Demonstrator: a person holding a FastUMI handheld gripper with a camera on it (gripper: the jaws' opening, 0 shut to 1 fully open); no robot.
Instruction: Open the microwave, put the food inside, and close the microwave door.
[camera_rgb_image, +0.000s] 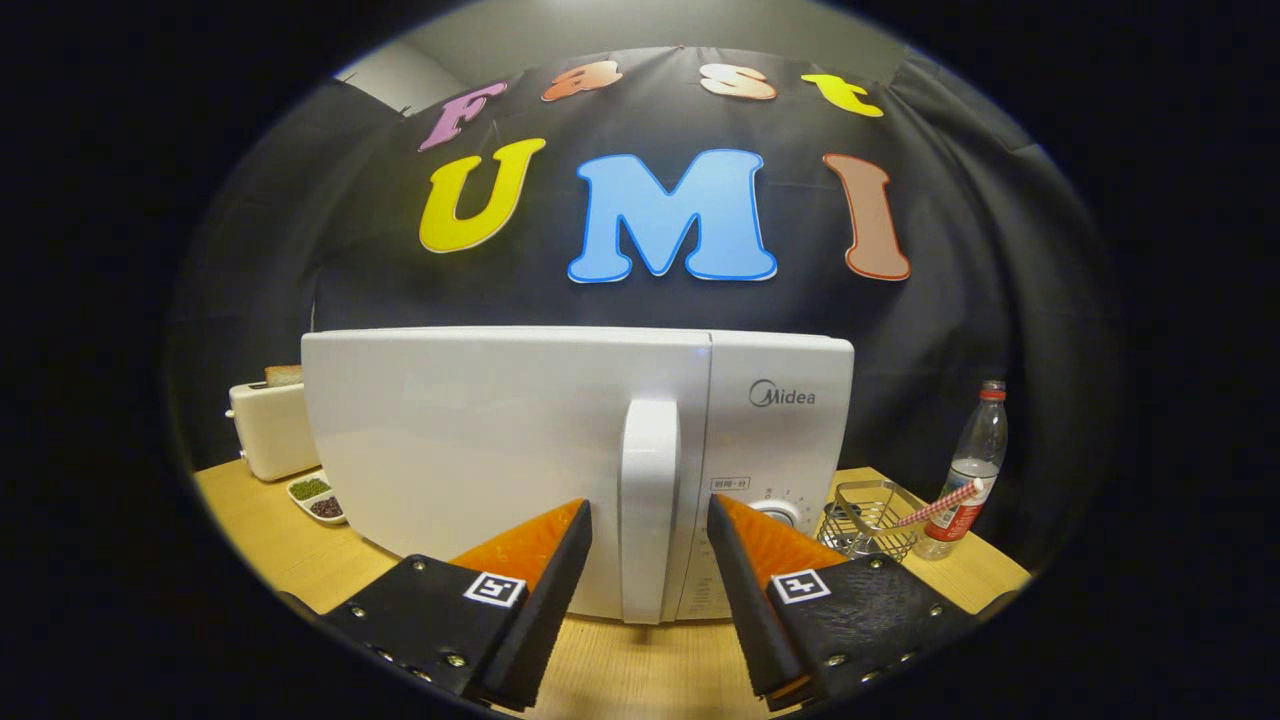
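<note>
White microwave (520, 450) standing on the wooden counter (640, 670), door shut, facing the claw. "Midea" printed with its logo at the upper right of the front, above the control panel; small markings around the dial (778, 512) too fine to read. Tall vertical door handle (650, 510) at the seam between door and panel, rising between the two fingertips. Claw (648, 512) open, level and pointed straight at the front, fingers spread either side of the handle and not pressing on it; whether the tips touch the door cannot be told. Square black-and-white marker tags on both finger bases.

Left of the microwave, a pale toaster (270, 428) with a slice of bread (283, 376) poking from the top, and just in front of it a small divided dish (318, 496) holding green and dark grains. Right of the microwave, a wire basket (870, 525) with a striped straw (940, 503) leaning across it, and beside that a clear plastic bottle (972, 465) with red cap, label unreadable.
</note>
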